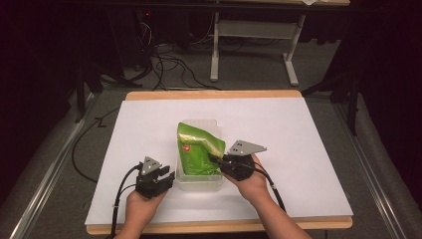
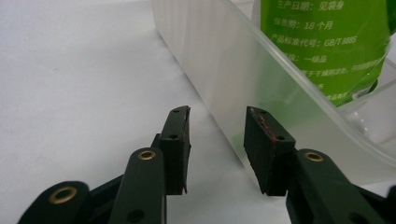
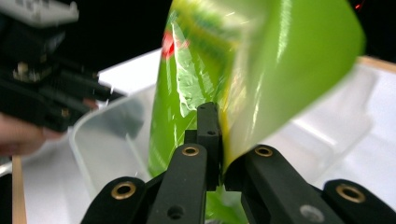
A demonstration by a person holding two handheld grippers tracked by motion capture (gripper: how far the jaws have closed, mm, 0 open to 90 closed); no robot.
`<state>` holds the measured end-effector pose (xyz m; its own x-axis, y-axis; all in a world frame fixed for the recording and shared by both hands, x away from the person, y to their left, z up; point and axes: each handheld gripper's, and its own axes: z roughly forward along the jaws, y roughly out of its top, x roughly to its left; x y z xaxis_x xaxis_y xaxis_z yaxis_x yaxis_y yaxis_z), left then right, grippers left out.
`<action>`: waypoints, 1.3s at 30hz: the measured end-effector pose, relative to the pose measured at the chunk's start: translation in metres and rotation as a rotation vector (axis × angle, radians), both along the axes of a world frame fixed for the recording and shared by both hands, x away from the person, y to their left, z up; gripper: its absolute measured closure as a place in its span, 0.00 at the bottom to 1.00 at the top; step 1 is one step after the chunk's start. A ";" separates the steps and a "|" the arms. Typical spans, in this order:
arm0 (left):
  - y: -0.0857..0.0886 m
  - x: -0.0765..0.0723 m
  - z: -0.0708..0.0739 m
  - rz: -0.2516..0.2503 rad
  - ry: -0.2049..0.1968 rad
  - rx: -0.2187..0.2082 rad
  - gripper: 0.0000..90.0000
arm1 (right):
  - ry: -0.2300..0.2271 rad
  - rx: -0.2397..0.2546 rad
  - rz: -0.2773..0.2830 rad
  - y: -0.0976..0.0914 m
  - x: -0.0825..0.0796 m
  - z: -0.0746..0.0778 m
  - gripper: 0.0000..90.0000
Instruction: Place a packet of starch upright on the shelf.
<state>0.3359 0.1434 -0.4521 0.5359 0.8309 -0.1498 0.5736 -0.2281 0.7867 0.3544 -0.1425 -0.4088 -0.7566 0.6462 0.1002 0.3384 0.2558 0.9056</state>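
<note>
- green bag: standing tilted in the clear plastic tub, its upper part above the rim; tub sits mid-table on the white sheet.
- right gripper: jaws closed on the bag's edge.
- left gripper: jaws parted, holding nothing, just beside the tub's outer wall, low over the sheet.

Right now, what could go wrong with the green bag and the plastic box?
The right gripper pinches just an edge of the green bag, so the shiny bag might slip out. The left gripper is open beside the clear box, not holding it, so the box may slide if the bag drags on it.
</note>
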 end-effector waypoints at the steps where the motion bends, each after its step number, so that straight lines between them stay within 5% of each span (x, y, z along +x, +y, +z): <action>1: 0.000 0.000 0.000 -0.001 0.001 0.004 0.68 | -0.001 0.010 -0.007 -0.002 0.001 0.003 0.98; 7: 0.000 0.000 0.000 0.002 0.000 0.002 0.67 | -0.004 0.036 -0.028 -0.008 0.005 0.008 0.91; 14: 0.005 0.001 0.001 0.011 -0.015 0.019 0.62 | 0.007 0.020 -0.048 -0.008 0.005 0.007 0.52; 19: 0.013 0.002 0.004 0.032 -0.034 0.030 0.61 | 0.018 -0.001 -0.078 -0.020 0.003 0.005 0.36; 25: 0.026 0.004 0.007 0.057 -0.059 0.048 0.59 | 0.003 -0.020 -0.129 -0.043 -0.003 0.002 0.33; 32: 0.046 0.006 0.011 0.083 -0.073 0.060 0.55 | -0.028 -0.050 -0.234 -0.094 -0.015 -0.006 0.34; 34: 0.056 0.007 0.013 0.093 -0.085 0.085 0.53 | -0.020 -0.061 -0.308 -0.121 -0.021 -0.014 0.34; 39: 0.073 0.007 0.015 0.119 -0.096 0.092 0.52 | -0.019 -0.085 -0.375 -0.149 -0.028 -0.018 0.34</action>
<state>0.3432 0.2165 -0.4370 0.4410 0.8972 -0.0236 0.5243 -0.2362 0.8181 0.3269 -0.2915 -0.4267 -0.4672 0.8839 0.0222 0.4061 0.1923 0.8934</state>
